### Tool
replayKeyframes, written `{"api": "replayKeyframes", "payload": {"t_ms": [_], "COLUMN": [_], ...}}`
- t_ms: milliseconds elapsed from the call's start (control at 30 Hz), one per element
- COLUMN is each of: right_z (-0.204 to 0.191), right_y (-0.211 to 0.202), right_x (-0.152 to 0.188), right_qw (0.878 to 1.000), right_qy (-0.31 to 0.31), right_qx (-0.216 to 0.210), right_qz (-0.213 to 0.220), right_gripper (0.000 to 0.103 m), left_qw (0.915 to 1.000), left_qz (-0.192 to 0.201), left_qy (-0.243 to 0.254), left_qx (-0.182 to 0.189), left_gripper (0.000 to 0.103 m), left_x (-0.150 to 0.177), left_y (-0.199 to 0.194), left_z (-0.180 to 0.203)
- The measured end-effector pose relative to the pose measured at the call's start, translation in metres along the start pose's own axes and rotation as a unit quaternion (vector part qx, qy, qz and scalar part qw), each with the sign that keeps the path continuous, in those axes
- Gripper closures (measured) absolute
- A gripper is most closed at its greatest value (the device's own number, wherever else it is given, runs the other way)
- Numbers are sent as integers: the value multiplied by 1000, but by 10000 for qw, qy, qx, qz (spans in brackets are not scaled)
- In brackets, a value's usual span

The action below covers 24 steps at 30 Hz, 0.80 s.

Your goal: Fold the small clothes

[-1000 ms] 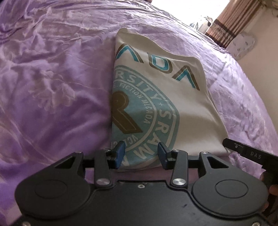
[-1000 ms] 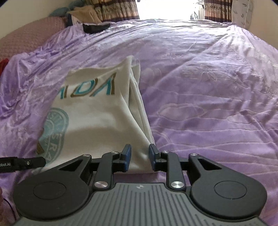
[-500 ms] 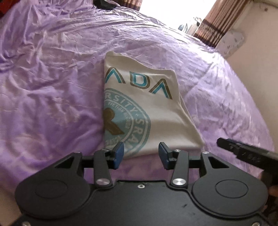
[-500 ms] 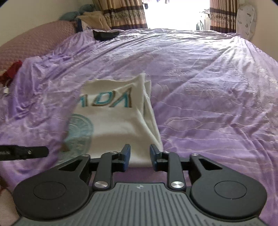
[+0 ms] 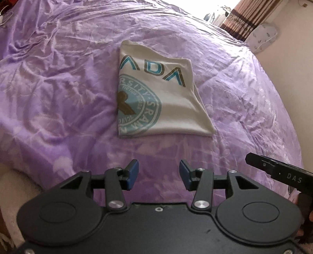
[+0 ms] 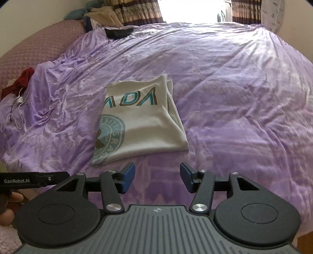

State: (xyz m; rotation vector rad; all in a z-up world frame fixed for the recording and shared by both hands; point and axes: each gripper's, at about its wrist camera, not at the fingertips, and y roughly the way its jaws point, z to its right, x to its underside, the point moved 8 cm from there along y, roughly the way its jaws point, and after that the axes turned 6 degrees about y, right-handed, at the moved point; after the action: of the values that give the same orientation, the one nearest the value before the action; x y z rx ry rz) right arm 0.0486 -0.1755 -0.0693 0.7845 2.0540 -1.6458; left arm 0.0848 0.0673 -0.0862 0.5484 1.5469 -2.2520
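A cream T-shirt (image 5: 156, 93) with a teal and brown print lies folded into a compact rectangle on the purple bedspread (image 5: 58, 88); it also shows in the right wrist view (image 6: 140, 121). My left gripper (image 5: 158, 174) is open and empty, held back from the shirt's near edge. My right gripper (image 6: 157, 176) is open and empty, also short of the shirt's near edge. The tip of the right gripper shows at the right of the left wrist view (image 5: 277, 172); the left one shows at the left of the right wrist view (image 6: 35, 178).
A pink quilted headboard (image 6: 39, 46) runs along the left. A red cloth (image 6: 21, 80) and a white cable (image 6: 17, 109) lie near it. A dark item (image 6: 119, 32) and piled cloth lie at the bed's far end by the curtains (image 6: 137, 11).
Both grippers have pulled back from the shirt's near edge and away from the bed; the right jaws have opened wider. The folded shirt stays put.
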Motion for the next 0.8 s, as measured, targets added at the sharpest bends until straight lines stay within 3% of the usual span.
{"api": "replayKeyframes", "payload": {"t_ms": [800], "right_z": [-6], "right_y": [-7], "right_x": [17], "right_qw": [9997], "right_qy": [110], "right_qx": [-4], "right_qz": [-198], "right_gripper": [41], "left_qw": [9999], "left_qz": [-134], "left_qy": [-3], "left_qx": [38], "left_gripper": [54], "left_x": [4], "left_y": [-2], "left_z": [-3]}}
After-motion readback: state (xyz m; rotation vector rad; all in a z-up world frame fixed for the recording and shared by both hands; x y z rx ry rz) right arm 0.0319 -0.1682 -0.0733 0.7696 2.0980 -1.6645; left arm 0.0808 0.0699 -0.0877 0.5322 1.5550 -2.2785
